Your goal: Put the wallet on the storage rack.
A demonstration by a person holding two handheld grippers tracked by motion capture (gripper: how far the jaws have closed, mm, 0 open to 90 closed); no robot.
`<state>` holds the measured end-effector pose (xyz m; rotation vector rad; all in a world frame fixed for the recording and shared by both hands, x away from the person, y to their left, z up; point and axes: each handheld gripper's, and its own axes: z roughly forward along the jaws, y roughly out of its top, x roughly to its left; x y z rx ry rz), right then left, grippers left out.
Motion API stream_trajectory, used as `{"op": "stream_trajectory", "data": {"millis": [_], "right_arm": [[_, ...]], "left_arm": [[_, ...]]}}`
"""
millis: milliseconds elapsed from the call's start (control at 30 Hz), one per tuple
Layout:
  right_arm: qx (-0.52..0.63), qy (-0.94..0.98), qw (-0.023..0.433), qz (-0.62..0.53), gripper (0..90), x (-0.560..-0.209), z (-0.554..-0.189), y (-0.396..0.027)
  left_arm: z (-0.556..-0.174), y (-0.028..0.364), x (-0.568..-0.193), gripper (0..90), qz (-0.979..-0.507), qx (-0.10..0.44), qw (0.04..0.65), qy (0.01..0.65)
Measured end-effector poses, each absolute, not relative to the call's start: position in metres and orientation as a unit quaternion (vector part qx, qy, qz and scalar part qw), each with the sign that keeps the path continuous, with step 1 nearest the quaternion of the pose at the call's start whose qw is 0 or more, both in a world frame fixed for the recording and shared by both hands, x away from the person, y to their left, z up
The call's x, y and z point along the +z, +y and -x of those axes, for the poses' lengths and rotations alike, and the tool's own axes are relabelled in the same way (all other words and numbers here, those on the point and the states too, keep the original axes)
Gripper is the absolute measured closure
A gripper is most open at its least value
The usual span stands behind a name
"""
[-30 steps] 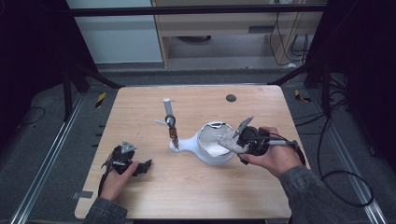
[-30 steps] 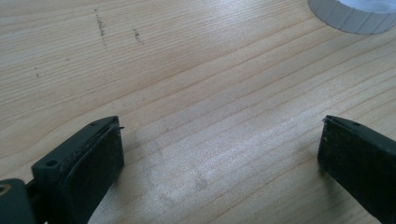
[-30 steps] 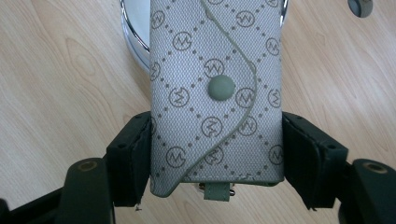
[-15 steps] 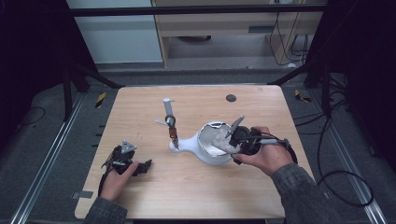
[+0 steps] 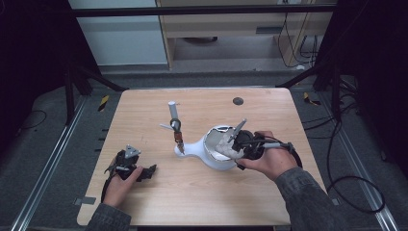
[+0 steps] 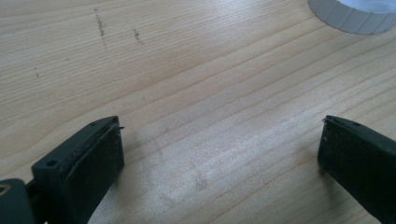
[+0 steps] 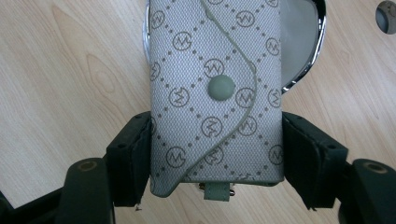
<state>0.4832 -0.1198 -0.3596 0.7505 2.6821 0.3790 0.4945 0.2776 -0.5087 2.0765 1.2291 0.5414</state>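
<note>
A pale wooden table [image 5: 202, 192] stands in a dark workshop. The right gripper [image 7: 217, 154] clamps a light, soft monogrammed fabric pouch [image 7: 215, 70] by its side edges, over a white bowl-shaped vessel [image 5: 214, 156]; firm sides suit gripping. The left gripper [image 6: 219, 154] rests agape, empty.

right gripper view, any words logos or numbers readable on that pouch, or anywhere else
"M" inside a small circle: a monogram repeated in a dotted diamond grid all over the grey fabric pouch, which the right tool clamps by its sides.
Round snap button on the pouch flap: plain, no text.
No other words, numbers or signs are readable on the table or elsewhere.
</note>
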Motion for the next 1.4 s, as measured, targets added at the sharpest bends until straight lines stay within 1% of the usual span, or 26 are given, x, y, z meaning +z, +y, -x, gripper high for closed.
{"op": "stream_trajectory", "data": {"millis": [367,1000,1400], "right_arm": [[0.12,0.945,0.156,-0.261,31.2,-0.365,-0.486,-0.113],[0.078,0.95,0.14,-0.267,31.1,-0.372,-0.508,-0.095],[0.08,0.949,0.14,-0.27,31.1,-0.374,-0.517,-0.091]], "left_arm": [[-0.495,0.278,-0.509,0.0,-0.794,0.207,0.327,0.468],[-0.495,0.278,-0.509,0.0,-0.796,0.206,0.327,0.466],[-0.495,0.278,-0.509,0.0,-0.796,0.206,0.327,0.466]]}}
